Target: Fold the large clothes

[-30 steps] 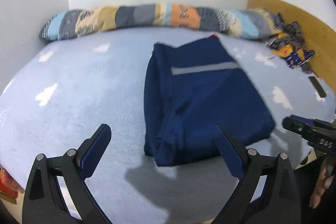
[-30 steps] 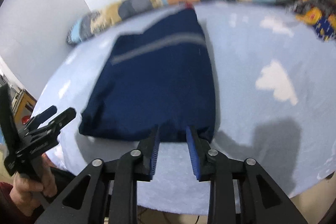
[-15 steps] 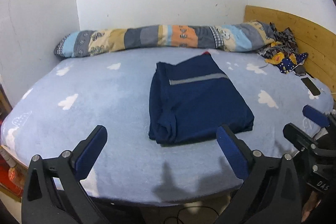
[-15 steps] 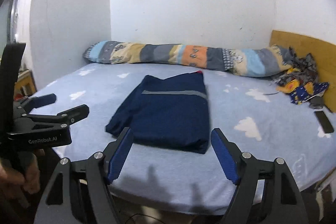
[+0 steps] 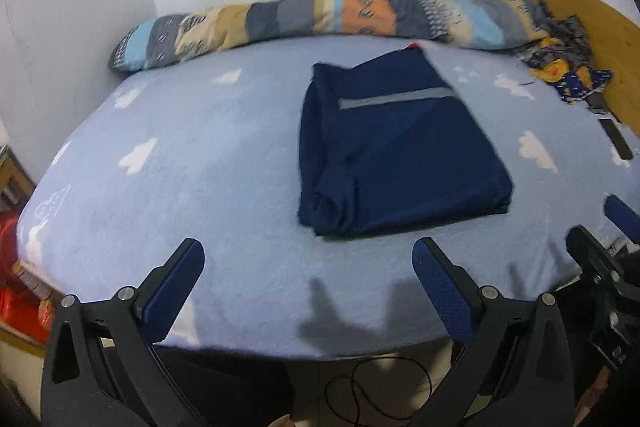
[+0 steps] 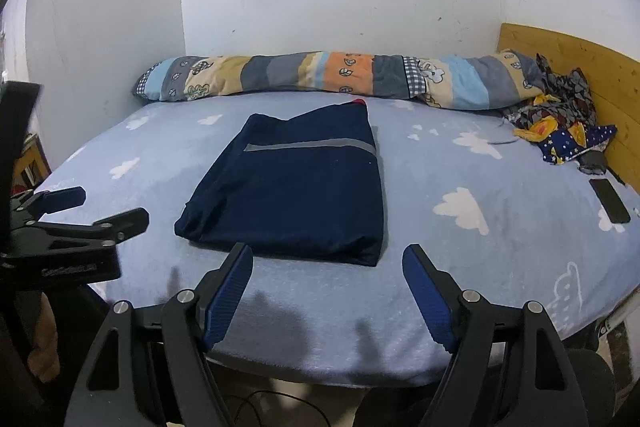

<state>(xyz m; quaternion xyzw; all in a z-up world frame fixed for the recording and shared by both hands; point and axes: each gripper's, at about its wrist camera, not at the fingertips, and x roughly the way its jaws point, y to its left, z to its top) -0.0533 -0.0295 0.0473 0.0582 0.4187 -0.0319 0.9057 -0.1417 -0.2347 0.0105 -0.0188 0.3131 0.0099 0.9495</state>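
A navy blue garment [image 5: 396, 155] with a grey stripe lies folded into a rectangle in the middle of the light blue bed [image 5: 200, 167]. It also shows in the right wrist view [image 6: 296, 191]. My left gripper [image 5: 308, 255] is open and empty, held back from the bed's near edge. My right gripper [image 6: 328, 259] is open and empty, just short of the garment's near edge. The right gripper shows at the right of the left wrist view [image 5: 596, 239], and the left gripper at the left of the right wrist view [image 6: 80, 211].
A long patchwork bolster [image 6: 328, 75] lies along the far wall. Crumpled patterned cloth [image 6: 560, 115] sits by the wooden headboard [image 6: 576, 63] at the right. A dark phone [image 6: 610, 201] lies near the right edge of the bed. Cables [image 5: 376, 387] hang below the bed's front.
Both grippers have pulled back from the garment toward the bed's near edge. The right gripper has gone from nearly shut at the garment's edge to open. The garment lies still.
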